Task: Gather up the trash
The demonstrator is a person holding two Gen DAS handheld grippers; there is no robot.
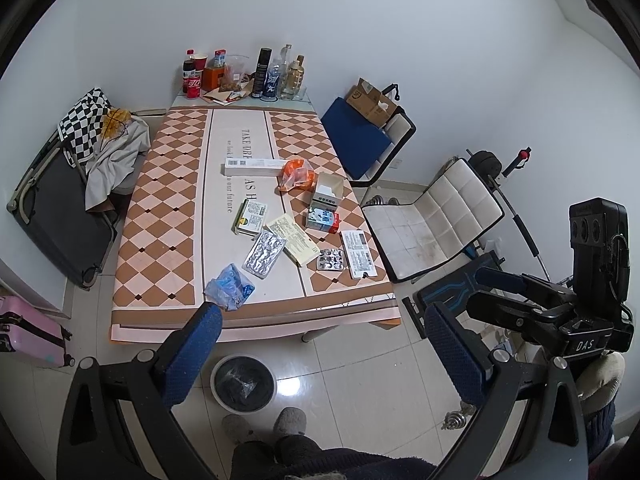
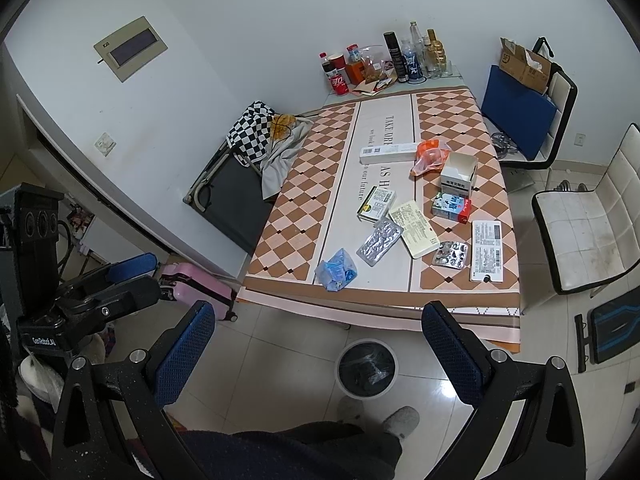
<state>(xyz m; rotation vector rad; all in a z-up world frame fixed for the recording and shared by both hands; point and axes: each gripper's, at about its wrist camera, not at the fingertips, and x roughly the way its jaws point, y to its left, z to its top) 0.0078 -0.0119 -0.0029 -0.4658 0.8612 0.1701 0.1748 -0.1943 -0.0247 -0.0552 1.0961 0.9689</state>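
Note:
Trash lies on the checked table [image 1: 160, 216] [image 2: 304, 200]: a crumpled blue wrapper [image 1: 229, 286] [image 2: 336, 270] near the front edge, silver blister packs [image 1: 264, 254] [image 2: 378, 246], flat medicine boxes [image 1: 296, 244] [image 2: 414, 228], an orange plastic bag [image 1: 296, 174] [image 2: 430, 154] and a long white box [image 1: 252, 166] [image 2: 386, 152]. A round bin [image 1: 243, 384] [image 2: 367, 368] with a black liner stands on the floor in front of the table. My left gripper [image 1: 324, 344] is open and empty above the floor. My right gripper [image 2: 320, 344] is open and empty too.
Bottles, a can and a cup [image 1: 244, 74] [image 2: 384, 62] crowd the table's far end. White chairs [image 1: 432, 220] [image 2: 580, 232] stand to the right, a folded cot [image 1: 60, 216] [image 2: 236, 196] with clothes to the left, a pink suitcase [image 1: 28, 332] [image 2: 196, 284] on the floor.

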